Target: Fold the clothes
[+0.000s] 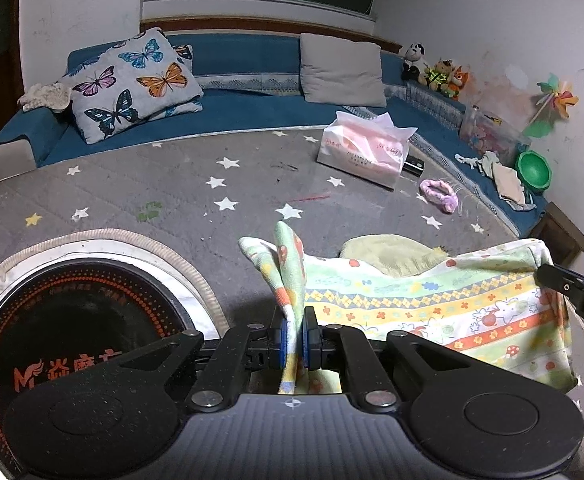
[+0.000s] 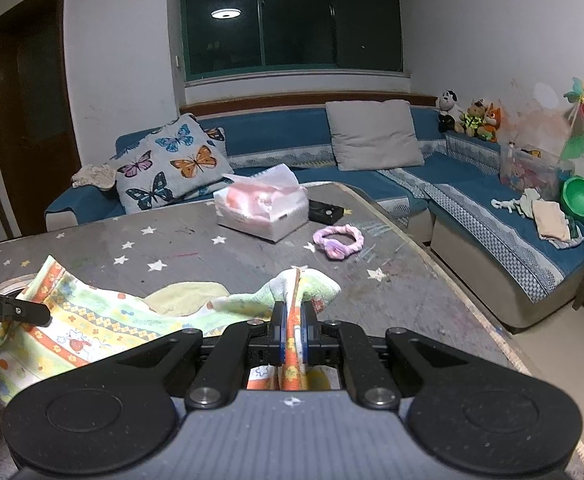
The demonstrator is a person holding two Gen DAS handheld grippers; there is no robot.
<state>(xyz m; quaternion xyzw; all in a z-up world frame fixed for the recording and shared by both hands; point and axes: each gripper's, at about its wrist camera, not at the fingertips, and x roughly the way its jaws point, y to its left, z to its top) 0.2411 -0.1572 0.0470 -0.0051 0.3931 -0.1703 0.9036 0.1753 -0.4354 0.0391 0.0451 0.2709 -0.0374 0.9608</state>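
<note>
**Both grippers pinch one patterned cloth above the star table**

Far off to the left of my left fingers a round black burner (image 1: pixel 76 320) sits sunk in the grey star-printed table (image 1: pixel 140 184), ringed by a pale braided rim. My left gripper (image 1: pixel 294 336) is clamped tight on one corner of the patterned cloth (image 1: pixel 444 304); the fabric bunches into a narrow upright fold between the blue pads and pokes up past the fingertips. From there the cloth stretches rightward, its striped and flowered face hanging slack, to my right gripper (image 1: pixel 548 276), whose black tip bites the opposite corner at the edge of the left wrist view. Just beyond the cloth's middle, a pale yellow-green piece of fabric (image 1: pixel 392 254) lies on the table; I cannot tell whether it belongs to the same garment.

In the right wrist view the left gripper's black finger (image 2: pixel 16 310) enters from the left edge and holds the far corner. My right gripper (image 2: pixel 294 334) is closed hard on its own corner, an orange-striped fold standing between the pads.

Ahead of the right fingers, well apart, a pink tissue pack (image 2: pixel 262 206) lies on the table, with a small black box (image 2: pixel 326 212) beside it and a pink scrunchie-like band (image 2: pixel 338 240) nearer to me, to the right. Beyond the table runs a blue sofa (image 2: pixel 472 200).
</note>
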